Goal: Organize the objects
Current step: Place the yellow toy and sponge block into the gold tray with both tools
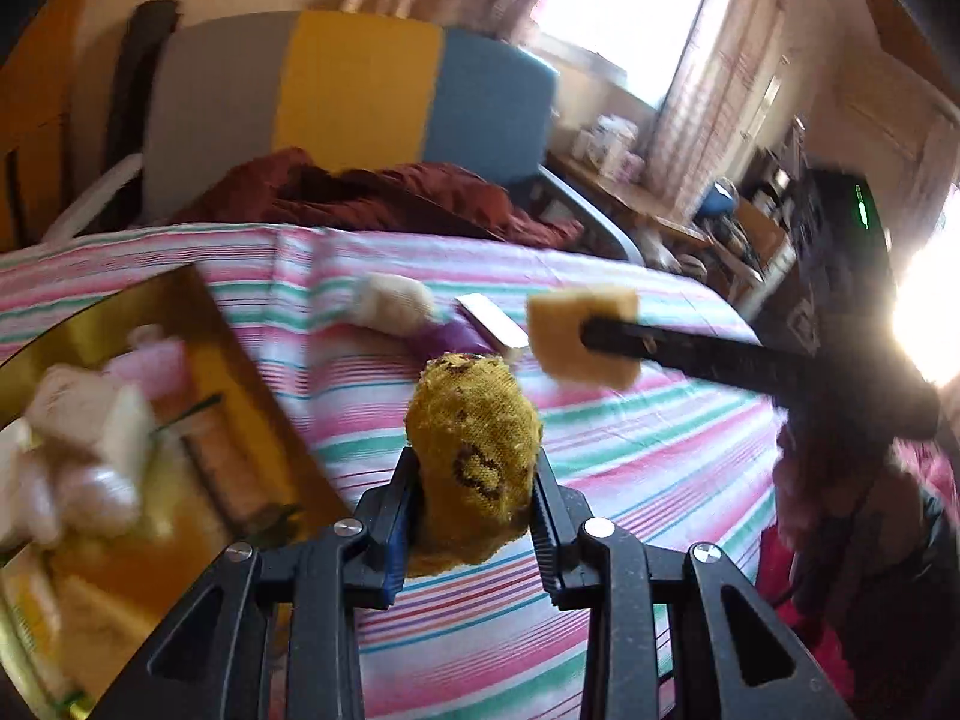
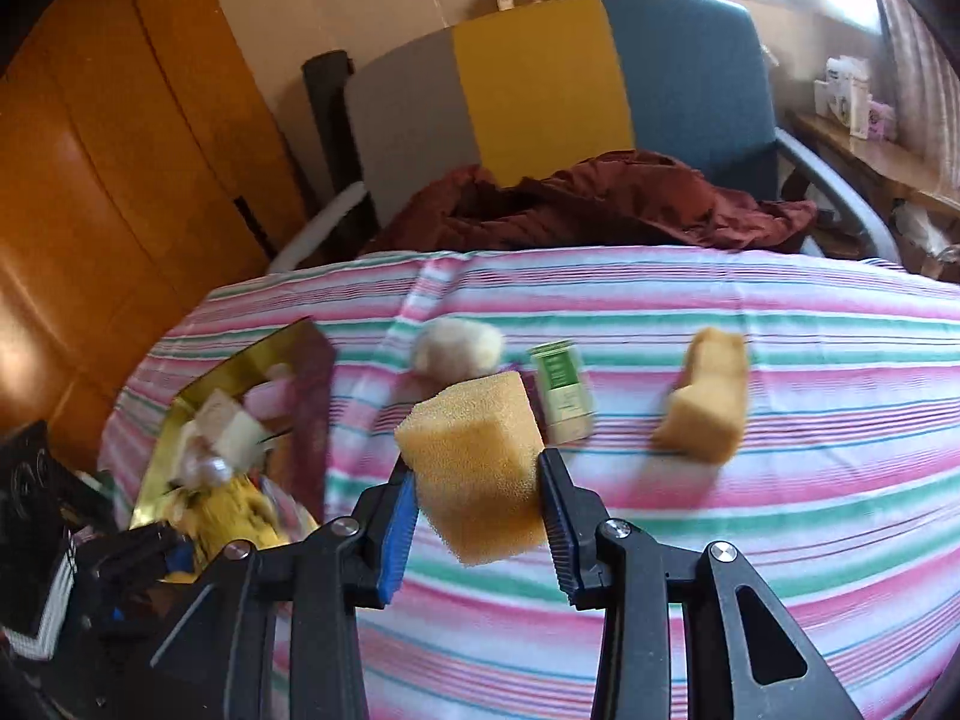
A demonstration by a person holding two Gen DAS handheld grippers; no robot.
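Holding two loads above the striped cloth: left gripper pinching a yellow knitted toy between its pads, right gripper clamped on a sponge block by its lower sides. Sitting at the cloth's left edge, a gold tray, already piled with soft things, likely the drop spot. Lying loose farther back: a pale fluffy toy, a green carton, a second sponge. Risks from here, as a guess: sponge squeezed only at its base, so able to twist or pop free on a quick swing; toy gripped low, its top free to flop and catch the tray wall; both grippers heading for the same tray and knocking together, or spilling the heap inside. Open room lying across the near and right cloth; tight room at the left, with the tray close to the cloth's edge and a drop beyond. Chair and red fabric crowding the far edge.
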